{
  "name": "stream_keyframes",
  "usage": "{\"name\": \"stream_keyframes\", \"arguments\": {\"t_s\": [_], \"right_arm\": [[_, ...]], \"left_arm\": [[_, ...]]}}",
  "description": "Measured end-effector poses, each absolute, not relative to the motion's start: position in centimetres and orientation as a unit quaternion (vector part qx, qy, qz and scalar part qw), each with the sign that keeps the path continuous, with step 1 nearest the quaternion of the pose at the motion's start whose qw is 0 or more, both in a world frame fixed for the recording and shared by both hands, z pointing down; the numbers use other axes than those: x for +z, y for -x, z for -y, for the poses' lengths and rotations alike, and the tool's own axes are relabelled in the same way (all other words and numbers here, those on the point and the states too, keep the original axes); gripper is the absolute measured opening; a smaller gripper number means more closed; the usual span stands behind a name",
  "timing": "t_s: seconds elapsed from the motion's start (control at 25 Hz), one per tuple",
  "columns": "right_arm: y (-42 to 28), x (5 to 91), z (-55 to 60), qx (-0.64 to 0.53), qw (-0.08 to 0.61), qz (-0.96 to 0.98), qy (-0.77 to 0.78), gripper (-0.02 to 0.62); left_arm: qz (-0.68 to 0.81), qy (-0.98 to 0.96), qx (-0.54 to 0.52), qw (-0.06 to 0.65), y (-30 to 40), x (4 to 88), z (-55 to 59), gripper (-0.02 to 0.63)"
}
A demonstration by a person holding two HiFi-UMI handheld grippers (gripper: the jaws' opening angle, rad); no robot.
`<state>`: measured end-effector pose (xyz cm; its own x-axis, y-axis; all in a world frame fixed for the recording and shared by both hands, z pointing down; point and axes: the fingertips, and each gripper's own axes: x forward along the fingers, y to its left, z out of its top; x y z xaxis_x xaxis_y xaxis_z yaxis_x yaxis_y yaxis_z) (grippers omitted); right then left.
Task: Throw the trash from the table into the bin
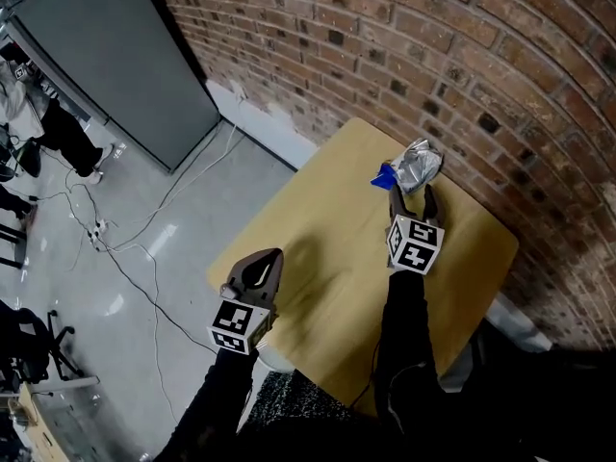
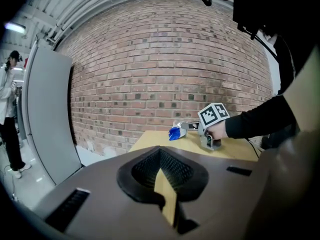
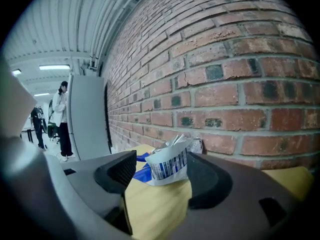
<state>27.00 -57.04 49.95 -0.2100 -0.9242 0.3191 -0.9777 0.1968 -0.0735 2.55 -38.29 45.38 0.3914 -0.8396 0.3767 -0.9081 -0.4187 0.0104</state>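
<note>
Right gripper [image 1: 412, 196]: jaws stood wide apart around crumpled wrapper [image 1: 420, 164] on tabletop [image 1: 318, 258], not clamping it | Left gripper [image 1: 267, 260]: jaws were together, empty, near tabletop edge.

On the pale yellow table [image 1: 322, 243], the wrapper [image 1: 419, 165] is showing silver and blue; behind the table, red-brown bricks are patterning the wall [image 1: 433, 46].

I am looking at a red brick wall [image 1: 433, 46] filling the upper right. At upper left a grey panel [image 1: 115, 56] is standing, white cables [image 1: 178, 189] are trailing over the glossy floor [image 1: 58, 287], and a person [image 2: 8, 109] is standing at far left.
</note>
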Motion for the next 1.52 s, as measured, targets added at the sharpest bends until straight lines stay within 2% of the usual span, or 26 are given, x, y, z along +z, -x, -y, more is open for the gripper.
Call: {"name": "stream_keyframes", "arguments": {"t_s": [0.4, 0.48, 0.6, 0.64, 1.12, 1.52], "right_arm": [[-26.3, 52.6, 58.7, 0.141, 0.103, 0.769, -0.615, 0.296], [-26.5, 52.5, 58.7, 0.138, 0.107, 0.767, -0.617, 0.276], [-26.5, 52.7, 58.5, 0.13, 0.128, 0.767, -0.615, 0.021], [-26.5, 52.7, 58.4, 0.128, 0.134, 0.768, -0.613, 0.012], [-24.5, 50.4, 56.8, 0.114, 0.147, 0.794, -0.578, 0.011], [-17.5, 46.5, 52.1, 0.07, 0.155, 0.84, -0.515, 0.011]], "left_arm": [[0.529, -0.824, 0.166, 0.116, -2.2, 46.6, 39.2, 0.006], [0.531, -0.822, 0.166, 0.118, -1.9, 46.7, 39.0, 0.006], [0.536, -0.819, 0.165, 0.121, -1.6, 46.8, 38.8, 0.006], [0.538, -0.818, 0.165, 0.122, -1.5, 46.9, 38.6, 0.006], [0.566, -0.802, 0.145, 0.125, 0.2, 46.1, 36.8, 0.006], [0.613, -0.774, 0.108, 0.119, 4.1, 44.0, 32.2, 0.006]]}}
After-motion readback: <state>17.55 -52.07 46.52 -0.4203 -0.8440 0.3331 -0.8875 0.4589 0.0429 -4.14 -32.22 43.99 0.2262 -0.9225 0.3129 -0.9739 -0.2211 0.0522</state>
